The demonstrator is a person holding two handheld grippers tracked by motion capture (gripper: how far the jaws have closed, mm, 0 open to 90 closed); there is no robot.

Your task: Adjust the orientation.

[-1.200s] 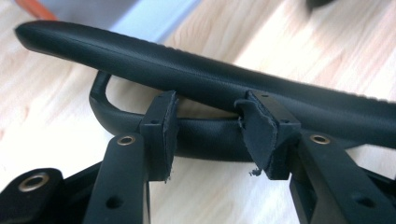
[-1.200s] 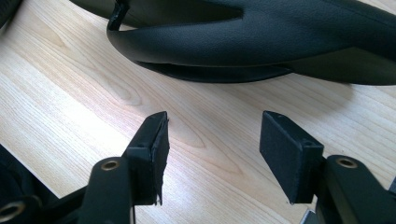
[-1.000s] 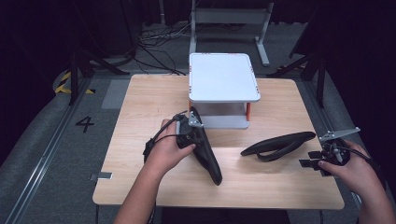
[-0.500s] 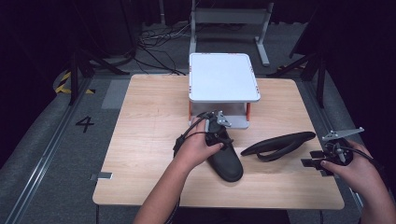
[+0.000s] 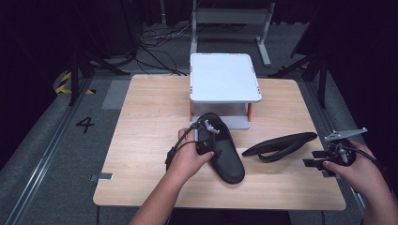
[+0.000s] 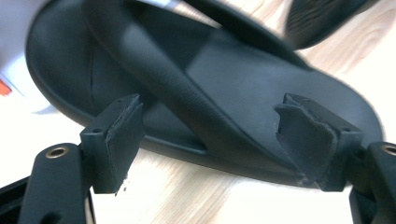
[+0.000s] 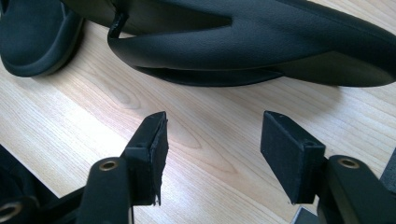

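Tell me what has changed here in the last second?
The left gripper carried one black sandal rightward, toward the white stand, and laid it flat on the table. Its jaws have just been opening, and the sandal now lies loose between them. The right gripper stayed near the table's edge, open and empty, and the other sandal lies on its side as before.

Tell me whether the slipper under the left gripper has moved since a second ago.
Yes. The flat black slipper has shifted right across the table, its toe now by the white stand. The left gripper has just been opening above it.
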